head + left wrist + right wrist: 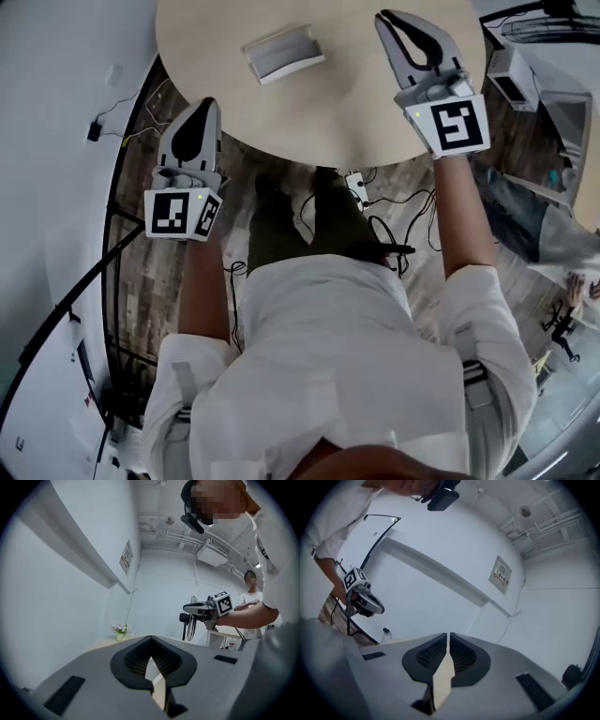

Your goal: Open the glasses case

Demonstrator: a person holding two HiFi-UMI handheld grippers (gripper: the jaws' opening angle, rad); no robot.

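Premises: lab-type workroom (plain, white-walled).
Evidence: round table (356, 103), loose floor cables (386, 234), exposed ceiling pipes (164, 534), wall notice (125, 557).

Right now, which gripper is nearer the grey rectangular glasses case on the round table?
Left, narrowly: left gripper sits below-left of the glasses case; right gripper is at its right.

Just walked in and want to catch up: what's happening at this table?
A person stands at a round table, a gripper in each hand. The glasses case lies untouched on it. The left gripper hangs off the table's near edge; the right gripper hovers over the tabletop, right of the case. Both have jaws together and empty; opening has not begun.
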